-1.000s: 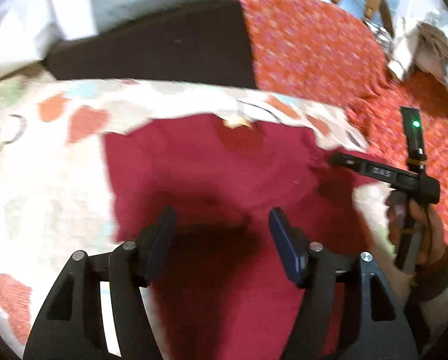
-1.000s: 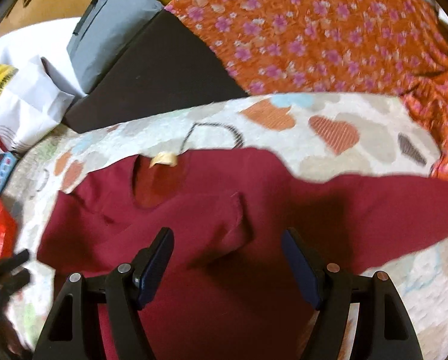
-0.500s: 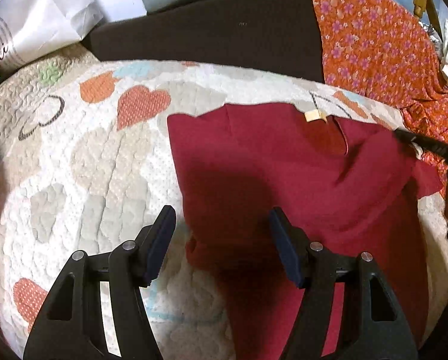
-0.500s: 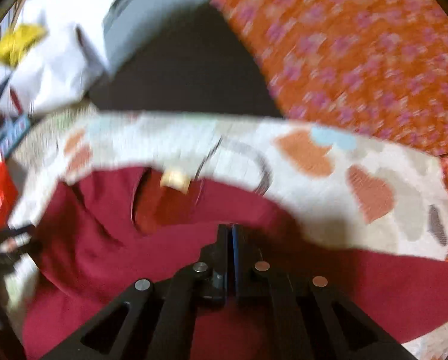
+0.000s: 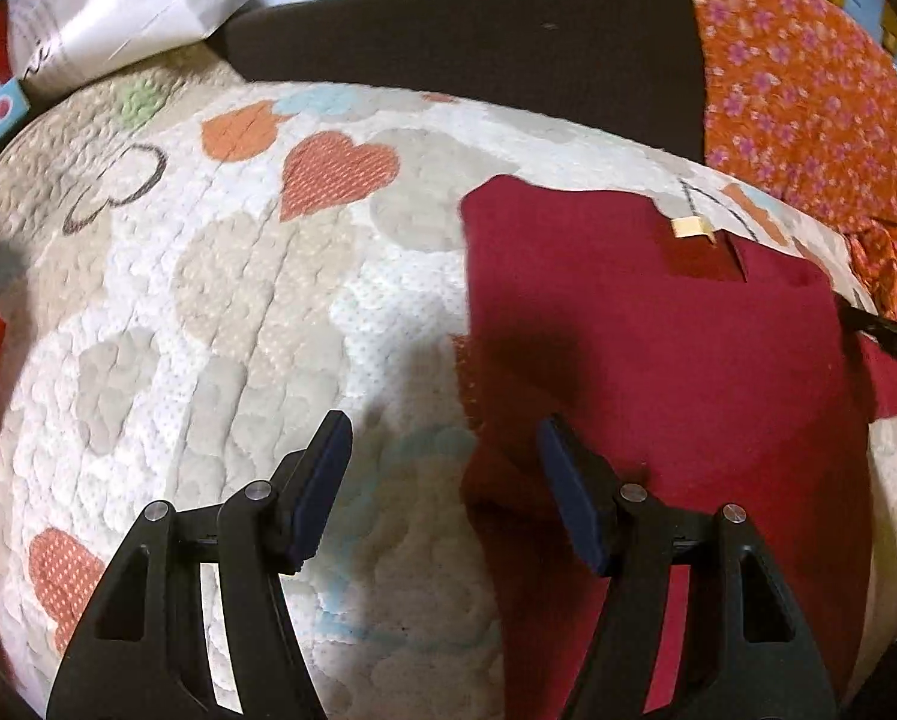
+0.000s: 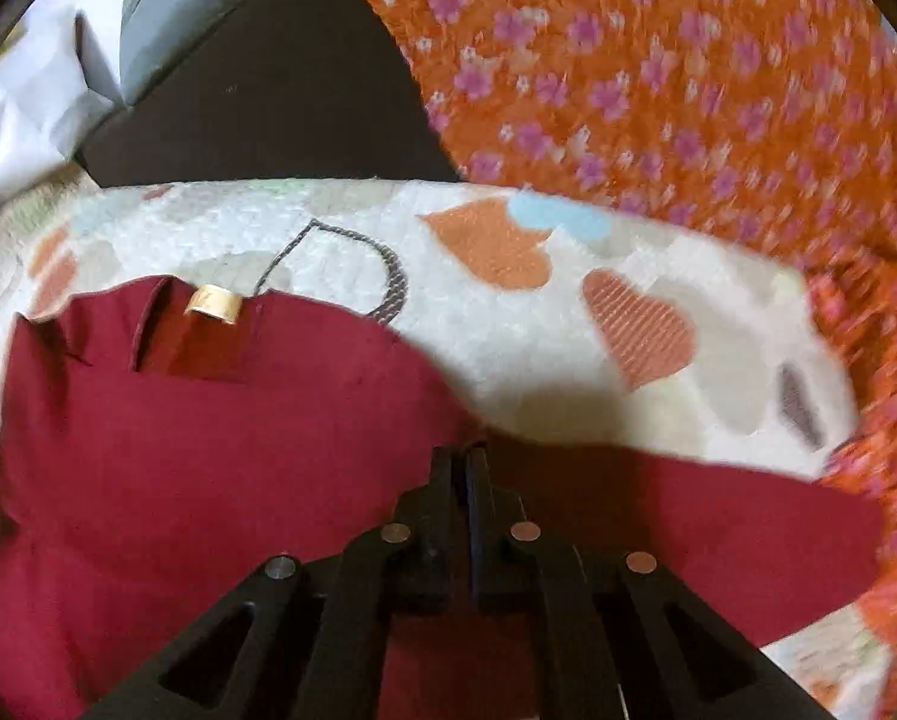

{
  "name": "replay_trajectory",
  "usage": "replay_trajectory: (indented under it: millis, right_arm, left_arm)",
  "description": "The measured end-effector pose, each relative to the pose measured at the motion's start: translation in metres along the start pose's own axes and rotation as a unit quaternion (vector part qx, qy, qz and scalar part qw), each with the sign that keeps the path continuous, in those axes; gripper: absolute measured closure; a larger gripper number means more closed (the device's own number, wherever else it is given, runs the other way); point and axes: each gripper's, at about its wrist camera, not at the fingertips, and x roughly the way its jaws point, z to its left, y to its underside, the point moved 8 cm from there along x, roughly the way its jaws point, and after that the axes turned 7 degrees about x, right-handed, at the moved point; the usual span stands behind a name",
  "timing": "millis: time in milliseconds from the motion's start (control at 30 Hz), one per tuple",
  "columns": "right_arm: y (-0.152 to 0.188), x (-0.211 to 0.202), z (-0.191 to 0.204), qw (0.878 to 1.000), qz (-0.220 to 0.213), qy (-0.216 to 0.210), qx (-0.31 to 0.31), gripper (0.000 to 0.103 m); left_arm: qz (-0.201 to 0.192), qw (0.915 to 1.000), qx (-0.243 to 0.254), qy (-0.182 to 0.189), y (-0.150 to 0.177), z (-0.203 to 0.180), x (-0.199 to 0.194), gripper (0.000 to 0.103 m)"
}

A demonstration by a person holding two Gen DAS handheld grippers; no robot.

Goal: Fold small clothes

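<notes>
Pinching the shirt [image 6: 220, 456] now with my right tongs [image 6: 463, 462]: a second ago they stood wide apart over the cloth, and since half a second back they have been clenched on its upper edge near the right sleeve. My left tongs [image 5: 442, 480] are released, as they were, but they have slid off the shirt toward its left edge, so one finger hangs over the quilt [image 5: 220, 312] and the other over red cloth. The shirt lies flat on the quilt, neck tag [image 5: 691, 227] at the far side, and its left side looks already turned in to a straight edge (the right sleeve still sticks out toward the orange cloth [image 6: 658, 60]). I judge the right sleeve is the fold in hand: carry it across the body. The risk is dragging the whole shirt, since nothing pins it down.
</notes>
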Motion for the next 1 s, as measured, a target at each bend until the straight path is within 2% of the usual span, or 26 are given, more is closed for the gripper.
replay_trajectory:
  millis: [33,67,100,133,167,200,233,367,467,500,533,567,667,700,767,833,900,1000]
  right_arm:
    - [-0.009,-0.015,0.003,0.999,-0.033,-0.001,0.012,0.099]
    - [-0.018,-0.029,0.013,0.998,-0.06,-0.026,0.023,0.098]
    - [-0.025,-0.039,0.033,0.994,-0.074,-0.072,0.021,0.096]
    - [-0.028,-0.042,0.053,0.991,-0.074,-0.112,0.01,0.084]
    - [-0.027,-0.044,0.094,0.981,-0.055,-0.183,-0.02,0.067]
    - [-0.024,-0.042,0.121,0.974,-0.037,-0.219,-0.04,0.064]
    - [-0.02,-0.037,0.157,0.964,-0.016,-0.255,-0.066,0.064]
    - [-0.011,-0.015,0.251,0.939,0.018,-0.319,-0.125,0.063]
    - [-0.001,0.015,0.298,0.933,0.047,-0.311,-0.176,0.064]
    - [0.002,0.027,0.307,0.933,0.055,-0.3,-0.191,0.069]
    - [0.005,0.036,0.312,0.935,0.057,-0.288,-0.201,0.092]
    - [0.001,0.046,0.316,0.941,0.05,-0.264,-0.204,0.099]
    - [-0.019,0.06,0.321,0.953,0.016,-0.256,-0.16,0.099]
    - [-0.021,0.065,0.32,0.957,0.016,-0.244,-0.156,0.099]
    - [-0.024,0.063,0.318,0.957,0.027,-0.252,-0.144,0.099]
    - [-0.022,0.039,0.299,0.955,0.019,-0.262,-0.135,0.099]
    - [-0.017,0.013,0.271,0.959,0.001,-0.251,-0.13,0.099]
    - [0.012,-0.025,0.196,0.973,-0.009,-0.193,-0.123,0.096]
  left_arm:
    - [0.003,1.0,-0.002,-0.004,0.001,0.001,0.0,0.038]
    - [0.004,1.0,-0.004,-0.003,0.001,0.002,-0.001,0.038]
    - [0.004,1.0,-0.003,0.001,0.002,0.001,-0.003,0.038]
    - [0.005,1.0,-0.002,0.002,0.002,0.0,-0.003,0.038]
    - [0.006,1.0,-0.001,0.002,0.004,0.0,-0.003,0.038]
    - [0.011,0.9999,0.002,0.0,0.005,-0.001,-0.001,0.038]
    - [0.017,0.9998,0.006,-0.002,0.007,-0.002,0.001,0.038]
    - [0.022,0.9997,0.008,-0.006,0.01,0.0,0.004,0.038]
    - [0.024,0.9997,0.001,-0.001,0.009,0.002,0.009,0.038]
    - [0.024,0.9997,0.001,-0.004,0.008,0.003,0.012,0.038]
    - [0.023,0.9997,0.002,-0.006,0.007,0.003,0.013,0.038]
    - [0.022,0.9997,0.001,-0.008,0.005,0.004,0.015,0.038]
    - [0.019,0.9997,-0.01,-0.01,-0.002,0.008,0.019,0.038]
    - [0.018,0.9997,-0.013,-0.01,-0.003,0.01,0.02,0.038]
    - [0.018,0.9997,-0.016,-0.008,-0.004,0.012,0.018,0.038]
    - [0.009,0.9998,-0.017,-0.006,-0.006,0.012,0.011,0.038]
    - [-0.008,0.9999,-0.013,0.006,-0.01,0.008,0.001,0.038]
    - [-0.042,0.9986,-0.007,0.032,-0.018,-0.006,-0.013,0.038]
